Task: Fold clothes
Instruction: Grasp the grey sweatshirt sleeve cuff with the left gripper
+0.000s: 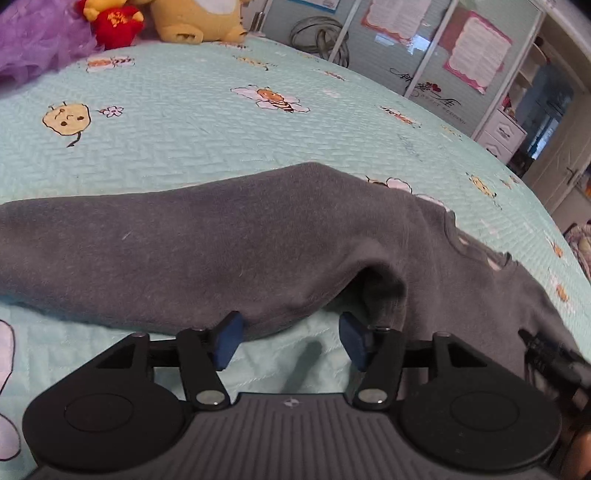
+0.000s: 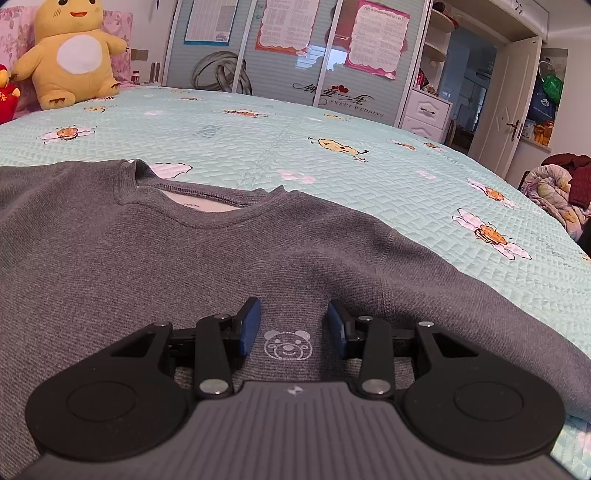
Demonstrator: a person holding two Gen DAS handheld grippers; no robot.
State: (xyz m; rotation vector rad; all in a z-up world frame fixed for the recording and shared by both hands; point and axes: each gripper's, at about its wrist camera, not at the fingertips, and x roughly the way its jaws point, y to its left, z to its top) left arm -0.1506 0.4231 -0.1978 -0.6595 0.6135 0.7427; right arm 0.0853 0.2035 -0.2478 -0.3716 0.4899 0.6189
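A grey sweatshirt (image 1: 221,240) lies on the mint bedspread (image 1: 184,122). In the left wrist view one sleeve stretches off to the left, and a fold of cloth humps up just ahead of the right pad. My left gripper (image 1: 291,339) is open at the sweatshirt's near edge, with bedspread showing between its blue pads (image 1: 227,341) and nothing pressed. In the right wrist view the sweatshirt (image 2: 147,258) lies front up, its collar (image 2: 207,212) at the far side. My right gripper (image 2: 293,328) is open low over the chest, just beyond a white bear print (image 2: 288,345), with flat cloth under the jaws.
A yellow plush toy (image 2: 70,55) and a red one (image 1: 114,22) sit at the bed's head. Purple fabric (image 1: 33,40) lies at the far left. A wardrobe with posters (image 2: 295,48) stands behind the bed. Bedding is piled (image 2: 557,192) off the right side.
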